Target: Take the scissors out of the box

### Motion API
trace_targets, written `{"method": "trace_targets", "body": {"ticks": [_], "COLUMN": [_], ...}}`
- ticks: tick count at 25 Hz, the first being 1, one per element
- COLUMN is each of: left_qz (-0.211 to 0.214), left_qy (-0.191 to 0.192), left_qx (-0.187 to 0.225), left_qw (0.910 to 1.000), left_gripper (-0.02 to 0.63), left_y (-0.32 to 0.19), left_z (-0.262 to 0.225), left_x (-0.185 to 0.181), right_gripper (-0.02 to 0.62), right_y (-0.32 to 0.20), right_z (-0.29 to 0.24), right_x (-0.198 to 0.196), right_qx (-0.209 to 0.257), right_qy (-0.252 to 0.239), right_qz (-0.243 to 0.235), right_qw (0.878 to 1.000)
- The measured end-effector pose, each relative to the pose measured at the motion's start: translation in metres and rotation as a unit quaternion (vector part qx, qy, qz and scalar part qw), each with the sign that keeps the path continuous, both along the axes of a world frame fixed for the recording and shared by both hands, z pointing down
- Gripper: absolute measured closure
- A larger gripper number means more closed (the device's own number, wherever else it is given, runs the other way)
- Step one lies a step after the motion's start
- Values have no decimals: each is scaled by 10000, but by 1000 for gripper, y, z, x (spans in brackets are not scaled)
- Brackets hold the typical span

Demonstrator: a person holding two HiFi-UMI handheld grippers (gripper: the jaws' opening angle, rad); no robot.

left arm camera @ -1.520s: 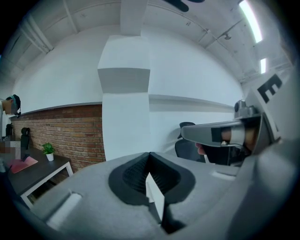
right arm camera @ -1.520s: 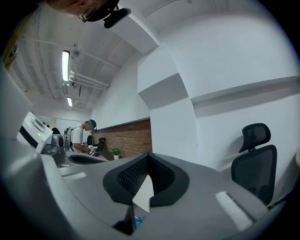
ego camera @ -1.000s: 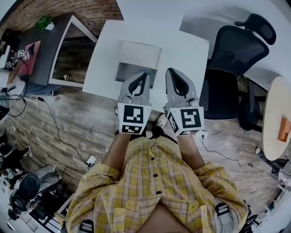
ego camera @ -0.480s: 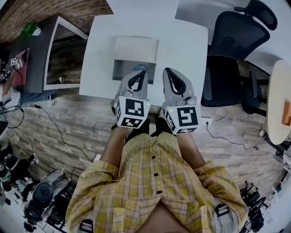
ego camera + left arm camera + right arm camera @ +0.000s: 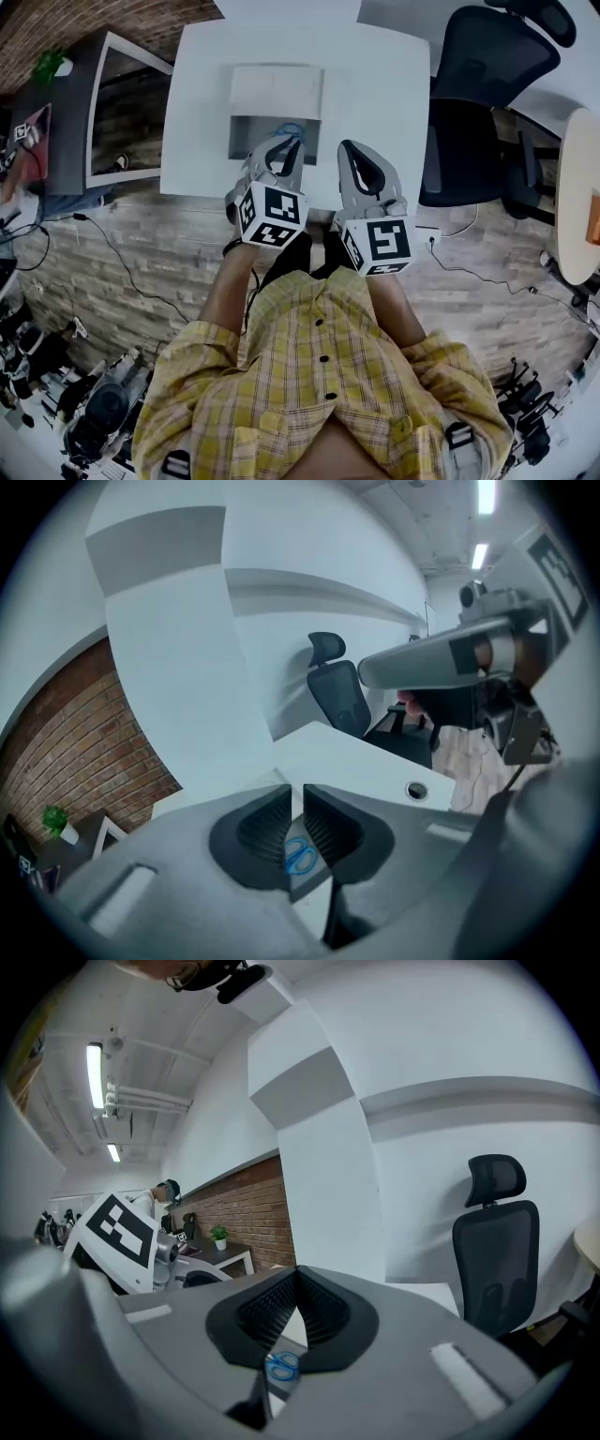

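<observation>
On the white table [image 5: 375, 84] an open box [image 5: 246, 142] stands with its lid [image 5: 277, 91] folded back. Blue-handled scissors [image 5: 292, 130] lie in its grey inside near the right wall. My left gripper [image 5: 296, 143] hangs over the box's near right corner, tilted down. Its jaws have just been opening and now stand a narrow gap apart with nothing between them; the left gripper view shows the scissors [image 5: 300, 857] beyond my left gripper [image 5: 297, 791]. My right gripper [image 5: 349, 147] is shut and empty over the table, right of the box. In the right gripper view the scissors [image 5: 281, 1366] show below my right gripper [image 5: 298, 1273].
A black office chair [image 5: 469, 112] stands right of the table. A dark desk [image 5: 66, 108] with a small plant [image 5: 52, 66] is at the left. Part of a round table [image 5: 574, 197] shows far right. Cables run over the wooden floor [image 5: 169, 253]. The table has a cable hole [image 5: 416, 789].
Both grippers have sunk toward the table. The left one has rolled and tipped downward, its tips now at the box's near corner, and a gap has opened between its jaws.
</observation>
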State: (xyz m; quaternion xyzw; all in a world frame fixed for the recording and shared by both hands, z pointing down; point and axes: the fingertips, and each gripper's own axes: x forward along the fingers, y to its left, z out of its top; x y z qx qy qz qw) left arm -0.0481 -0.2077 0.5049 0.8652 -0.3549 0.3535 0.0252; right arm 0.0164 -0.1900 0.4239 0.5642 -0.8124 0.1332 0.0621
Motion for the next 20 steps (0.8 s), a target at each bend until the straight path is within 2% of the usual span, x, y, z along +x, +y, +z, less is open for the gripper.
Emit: {"method": "trace_targets", "body": {"ticks": [3, 6, 8, 15, 20], "left_qz": [244, 481, 632, 1028, 1218], "left_qy": [-419, -1023, -1288, -1640, -2037], "left_qx": [-51, 14, 11, -212, -242], "left_qw": [9988, 9936, 9897, 9809, 9711], "left_gripper": [569, 569, 565, 544, 531], "left_y": [0, -5, -8, -14, -18], "left_z": [20, 39, 49, 79, 107], "left_x": [-1, -7, -9, -11, -12], "right_gripper": [589, 591, 591, 591, 591], "right_y": [0, -5, -5, -6, -10], "right_z": [5, 8, 9, 12, 15], "right_x": [0, 1, 2, 2, 4], "right_qx": [-45, -65, -107, -136, -178], "right_qy": [-7, 8, -9, -55, -30], "right_qz": [37, 50, 55, 27, 41], "right_qw": [10000, 10000, 9999, 9999, 9998]}}
